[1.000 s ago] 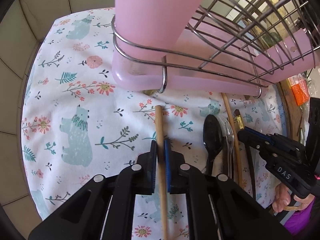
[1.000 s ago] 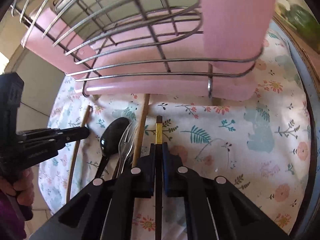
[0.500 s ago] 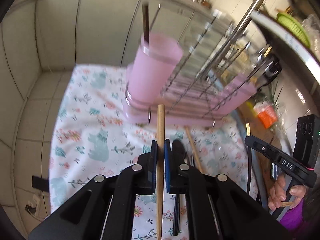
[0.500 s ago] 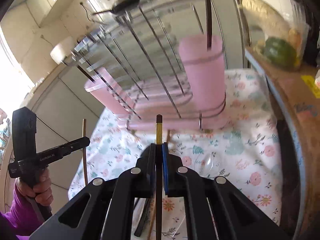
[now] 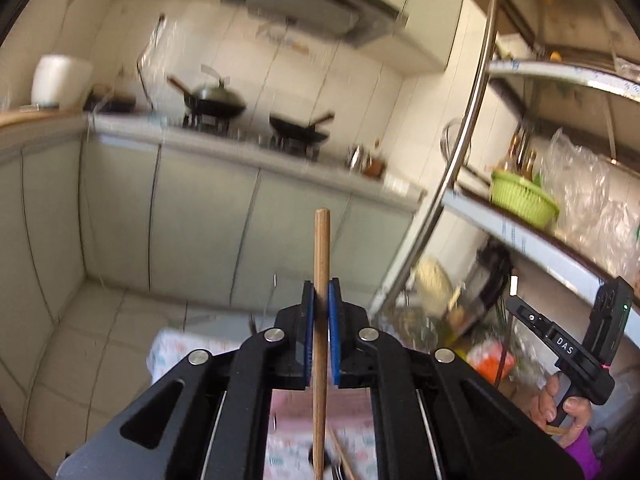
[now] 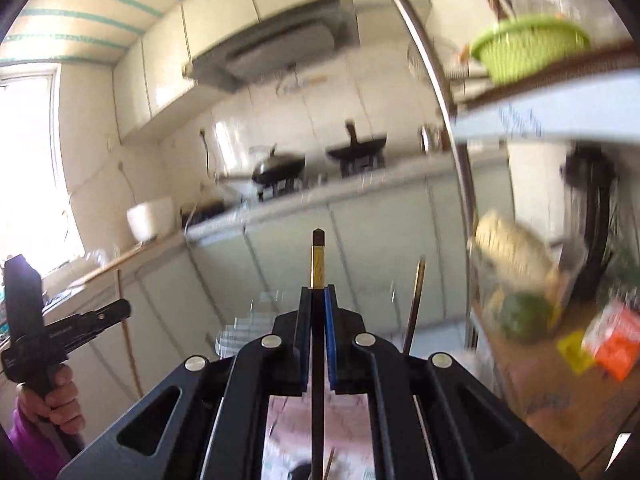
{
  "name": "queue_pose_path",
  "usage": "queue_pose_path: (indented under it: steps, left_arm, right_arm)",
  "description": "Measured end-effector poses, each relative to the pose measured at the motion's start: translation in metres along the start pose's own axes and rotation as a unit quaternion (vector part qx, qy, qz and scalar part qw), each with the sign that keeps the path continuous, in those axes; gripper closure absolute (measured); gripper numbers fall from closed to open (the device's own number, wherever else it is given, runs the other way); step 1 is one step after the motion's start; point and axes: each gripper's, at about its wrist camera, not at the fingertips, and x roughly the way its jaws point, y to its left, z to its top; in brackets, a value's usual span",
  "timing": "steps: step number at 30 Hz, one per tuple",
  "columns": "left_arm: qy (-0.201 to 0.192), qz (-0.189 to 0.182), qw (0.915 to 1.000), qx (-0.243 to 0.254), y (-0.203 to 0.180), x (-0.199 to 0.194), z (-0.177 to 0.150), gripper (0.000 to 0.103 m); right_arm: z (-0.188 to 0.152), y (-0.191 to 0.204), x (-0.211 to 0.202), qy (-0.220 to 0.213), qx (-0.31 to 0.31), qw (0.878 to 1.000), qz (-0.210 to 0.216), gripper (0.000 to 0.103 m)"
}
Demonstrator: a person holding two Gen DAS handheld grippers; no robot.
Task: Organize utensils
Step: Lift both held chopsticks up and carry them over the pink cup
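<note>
Biggest risk here: each stick is pinched at only 1 spot, so it can pivot or slip and miss the holder. Left gripper (image 5: 319, 312) is clamped on the wooden chopstick (image 5: 321, 264), right gripper (image 6: 317, 312) on the dark chopstick (image 6: 318, 264). Both point straight up, long axis vertical, raised above the table.

Two woks (image 5: 214, 100) on stove; green basket (image 5: 522, 198) on shelf

The left gripper (image 5: 319, 300) clamps a wooden chopstick (image 5: 321, 264) between its blue pads (image 5: 307, 320). The right gripper (image 5: 516, 304) is positioned right of it.
</note>
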Motion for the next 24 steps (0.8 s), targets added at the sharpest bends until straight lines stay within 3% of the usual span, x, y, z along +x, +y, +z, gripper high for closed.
queue_pose_path:
  steps: [3, 10, 20, 24]
  left_arm:
    - [-0.044, 0.009, 0.9989, 0.01, -0.007, 0.005, 0.022, 0.097]
    - [-0.1, 0.037, 0.9942, 0.009, -0.004, 0.041, 0.053, 0.097]
    - [-0.108, 0.064, 0.9917, 0.027, 0.021, 0.102, 0.006, 0.097]
    - [-0.089, 0.056, 0.994, 0.03, 0.024, 0.11, -0.017, 0.097]
  right_arm:
    - [0.02, -0.001, 0.007, -0.053, -0.01, 0.998, -0.018, 0.097]
    - [0.036, -0.006, 0.035, -0.145, -0.047, 0.986, -0.062, 0.097]
    - [-0.004, -0.033, 0.088, -0.134, -0.047, 0.986, -0.087, 0.097]
    - [-0.023, -0.04, 0.092, -0.1, -0.034, 0.991, -0.087, 0.097]
